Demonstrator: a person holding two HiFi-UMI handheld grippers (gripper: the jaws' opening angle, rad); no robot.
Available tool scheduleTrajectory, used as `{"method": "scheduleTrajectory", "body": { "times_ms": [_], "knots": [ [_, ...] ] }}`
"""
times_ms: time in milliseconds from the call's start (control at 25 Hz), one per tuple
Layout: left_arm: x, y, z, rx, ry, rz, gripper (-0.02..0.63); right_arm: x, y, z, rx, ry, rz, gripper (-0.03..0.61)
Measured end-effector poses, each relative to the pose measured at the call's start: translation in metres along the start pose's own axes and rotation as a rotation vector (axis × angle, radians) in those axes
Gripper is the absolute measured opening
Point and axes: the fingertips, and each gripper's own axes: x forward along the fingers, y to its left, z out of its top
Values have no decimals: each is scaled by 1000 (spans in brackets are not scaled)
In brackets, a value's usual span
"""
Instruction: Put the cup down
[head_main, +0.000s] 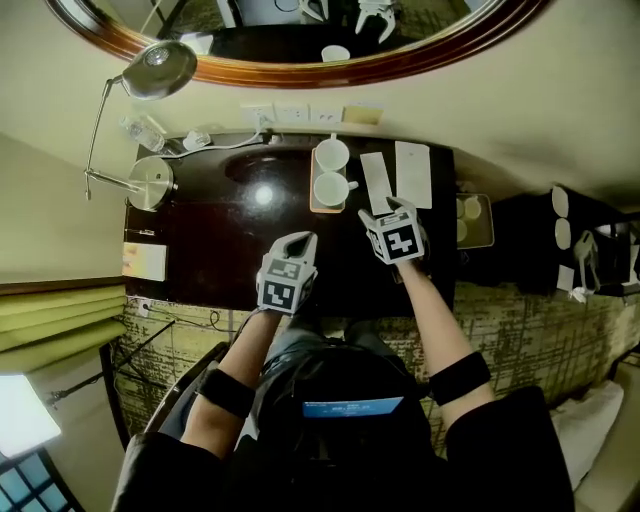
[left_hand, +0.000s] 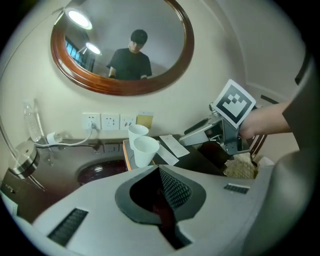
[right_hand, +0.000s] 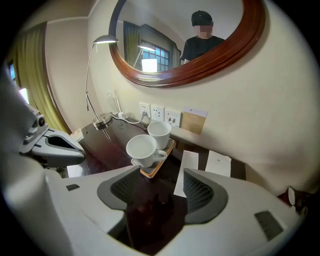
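Left gripper (left_hand: 160, 170): jaws shut, pads meeting at the tips, nothing between them. In the head view it hangs over the front edge of the desk (head_main: 215, 245), short of the tray (head_main: 318, 208) and to its left.

Right gripper (right_hand: 161, 175): jaws part open, about a middling gap. Only bare dark desk shows between the pads; it holds nothing and touches nothing. In the head view it is over the desk just in front of the papers (head_main: 376, 183), near the tray's right side and apart from it.

Two white cups stand upright on the tray, at the back of the desk, one behind the other.
- Near cup (right_hand: 142, 149): at the tray's front end, mouth up, handle sticking out to the right towards the papers. Free of both grippers.
- Far cup (right_hand: 160, 132): just behind it, closer to the wall, the two just beside each other; cannot tell if they touch.

The tray is a small wooden board with an orange edge, set lengthwise from front to back.

Surroundings: two paper sheets flat on the desk right of the tray. Lamp (head_main: 155, 70) at the desk's left end. Sockets (head_main: 290, 113) on the wall behind the cups. Oval wood-framed mirror (head_main: 300, 70) above them.
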Motion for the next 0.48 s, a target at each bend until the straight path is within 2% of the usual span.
{"method": "scheduleTrajectory", "body": {
  "times_ms": [160, 480],
  "knots": [
    [-9, -11, 4, -7, -14, 41, 2, -21, -11, -10, 19, -54, 16, 162],
    [-22, -24, 12, -23, -45, 125, 2, -56, -35, -29, 70, -164, 59, 19]
  ]
}}
